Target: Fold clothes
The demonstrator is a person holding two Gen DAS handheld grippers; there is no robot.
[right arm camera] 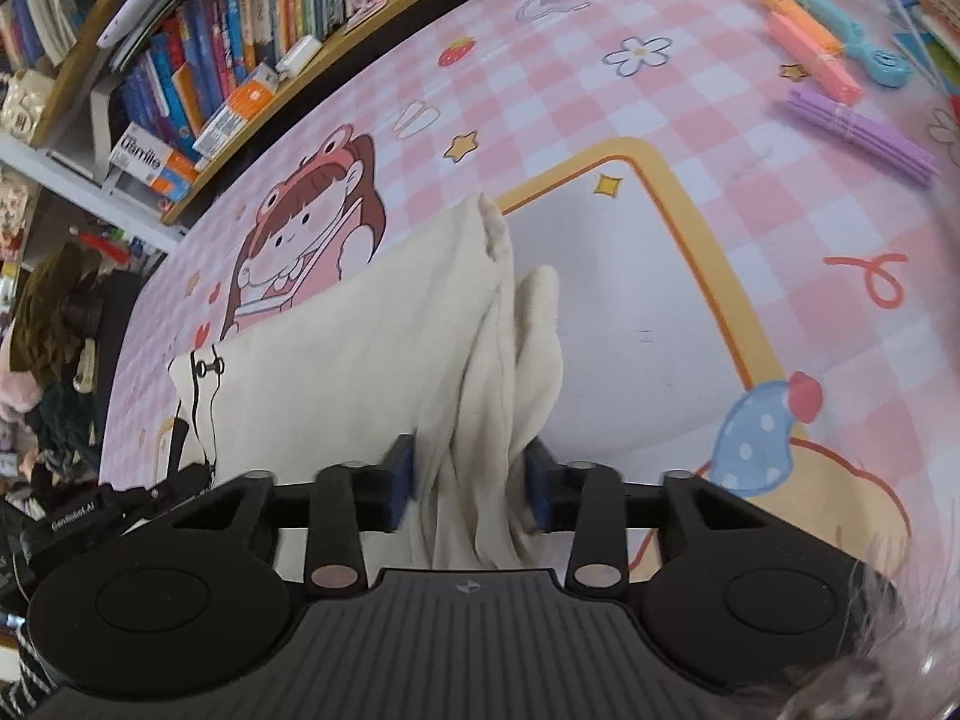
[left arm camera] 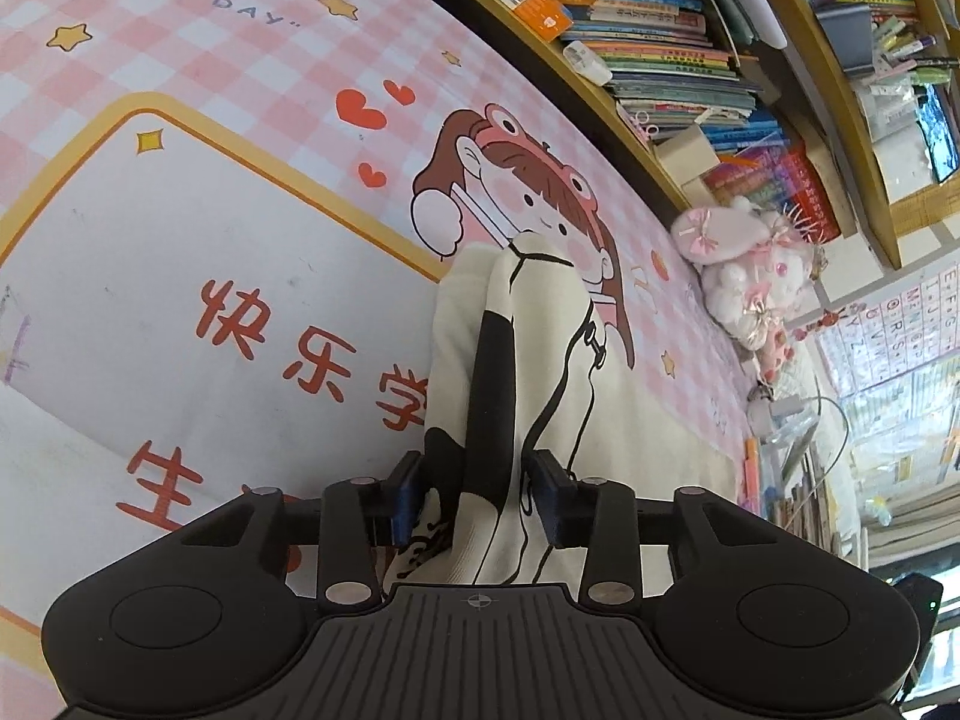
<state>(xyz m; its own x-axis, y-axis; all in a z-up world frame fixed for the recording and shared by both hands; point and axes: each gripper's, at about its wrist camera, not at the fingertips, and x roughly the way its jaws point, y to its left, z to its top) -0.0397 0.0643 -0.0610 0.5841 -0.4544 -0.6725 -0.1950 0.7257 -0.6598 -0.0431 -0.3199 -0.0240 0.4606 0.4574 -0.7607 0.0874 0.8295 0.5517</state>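
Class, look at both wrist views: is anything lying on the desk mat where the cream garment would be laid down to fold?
Nothing visible does. The cream garment hangs bunched in both hand-held grippers over a bare stretch of the desk mat. The pens and plush toy lie off near the mat's edges.

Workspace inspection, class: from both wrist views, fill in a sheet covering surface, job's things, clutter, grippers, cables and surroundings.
Surface: pink checked cartoon desk mat, white panel at its centre.
Job's things: cream garment with black print, bunched and partly lifted off the mat.
Clutter: purple pen, orange pens, teal scissors, plush toy.
Grippers: left gripper has the printed end between its fingers; right gripper has the plain end; pad contact unclear in both.
Cables: thin wire at the mat's far edge.
Surroundings: crowded bookshelf; alphabet chart.
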